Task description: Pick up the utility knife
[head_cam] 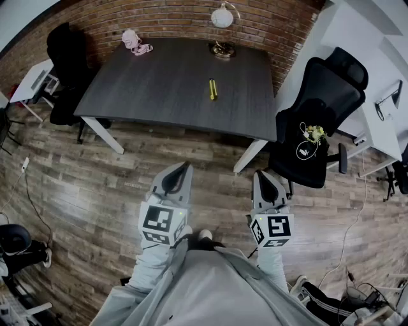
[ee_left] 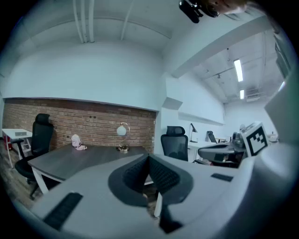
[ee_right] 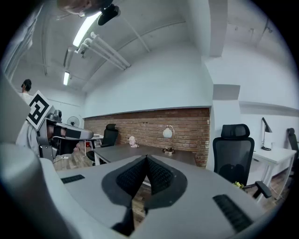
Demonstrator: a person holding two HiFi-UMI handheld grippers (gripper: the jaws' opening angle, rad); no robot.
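A yellow utility knife (head_cam: 212, 88) lies on the dark grey table (head_cam: 159, 83), right of its middle. Both grippers hang over the wooden floor, well short of the table's near edge. My left gripper (head_cam: 180, 168) is shut, its ribbed pads meeting with nothing between them (ee_left: 148, 159). My right gripper (head_cam: 264, 175) is shut too and holds nothing (ee_right: 145, 158). Both point roughly level toward the table. Neither gripper view shows the knife.
A globe lamp (head_cam: 222, 18) and a pink object (head_cam: 135, 41) stand at the table's far edge by the brick wall. A black office chair (head_cam: 322, 121) sits right of the table, another (head_cam: 67, 70) at its left. Cables lie on the floor.
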